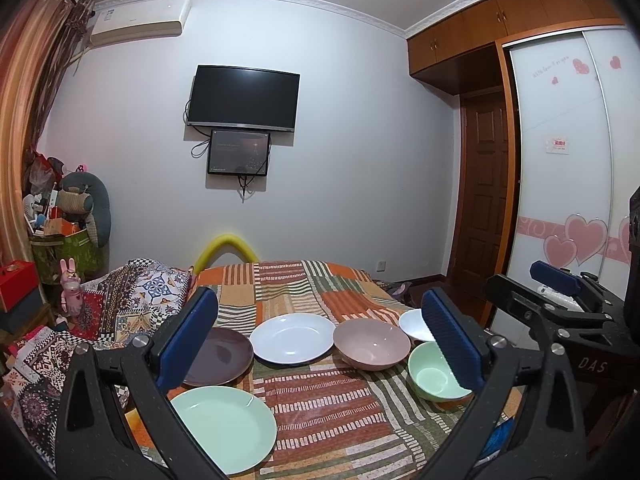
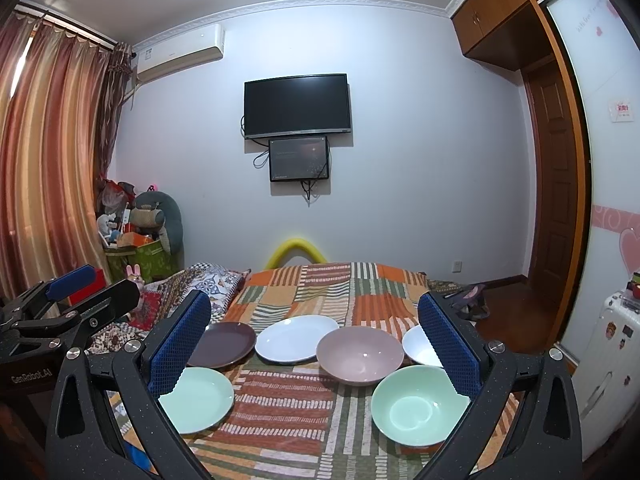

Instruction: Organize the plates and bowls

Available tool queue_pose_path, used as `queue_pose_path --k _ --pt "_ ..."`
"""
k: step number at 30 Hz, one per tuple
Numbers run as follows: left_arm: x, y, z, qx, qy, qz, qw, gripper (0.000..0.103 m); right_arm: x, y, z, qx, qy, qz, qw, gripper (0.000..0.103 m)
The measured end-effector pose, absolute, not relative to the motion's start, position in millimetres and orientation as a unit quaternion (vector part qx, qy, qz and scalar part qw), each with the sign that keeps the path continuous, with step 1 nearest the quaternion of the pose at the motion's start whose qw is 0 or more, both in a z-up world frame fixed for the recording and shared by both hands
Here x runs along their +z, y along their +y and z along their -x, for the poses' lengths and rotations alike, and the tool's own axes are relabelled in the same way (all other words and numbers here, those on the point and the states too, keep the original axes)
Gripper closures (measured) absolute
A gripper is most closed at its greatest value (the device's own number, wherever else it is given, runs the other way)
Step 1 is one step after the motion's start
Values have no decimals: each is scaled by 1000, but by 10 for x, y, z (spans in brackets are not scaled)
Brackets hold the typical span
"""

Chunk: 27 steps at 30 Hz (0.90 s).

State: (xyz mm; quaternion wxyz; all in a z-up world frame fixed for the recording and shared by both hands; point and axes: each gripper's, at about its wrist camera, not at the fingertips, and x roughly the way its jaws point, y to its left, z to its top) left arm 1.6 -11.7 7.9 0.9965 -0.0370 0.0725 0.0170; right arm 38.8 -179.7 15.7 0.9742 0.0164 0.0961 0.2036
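Six dishes lie on a bed covered by a striped patchwork bedspread (image 1: pixel 328 408), all upright with their hollows facing the ceiling; being round, none shows a long axis. There are three plates and three bowls. The plates sit to the left: a green plate (image 1: pixel 224 428) nearest, a dark purple plate (image 1: pixel 222 356) behind it, and a white plate (image 1: pixel 294 338) to the right of that, its rim just beside the purple one. The bowls sit to the right: a pink bowl (image 1: pixel 372 344) beside the white plate, a green bowl (image 1: pixel 434 372) in front and to its right, and a white bowl (image 1: pixel 416 325) at the back, partly hidden by a blue pad.

The left gripper (image 1: pixel 320 344) hangs above the near part of the bed, jaws spread wide and empty. The right gripper (image 2: pixel 316 356) does likewise, jaws wide apart with nothing between them. Its body reads "DAS" in the left view; the left gripper's body reads "GenRobot.AI" in the right view.
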Motion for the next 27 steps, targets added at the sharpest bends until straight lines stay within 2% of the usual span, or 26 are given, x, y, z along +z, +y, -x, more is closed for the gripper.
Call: queue_pose_path --k 27 --pt "24 -128 53 11 70 23 997 0 161 -1823 -374 205 96 -21 974 0"
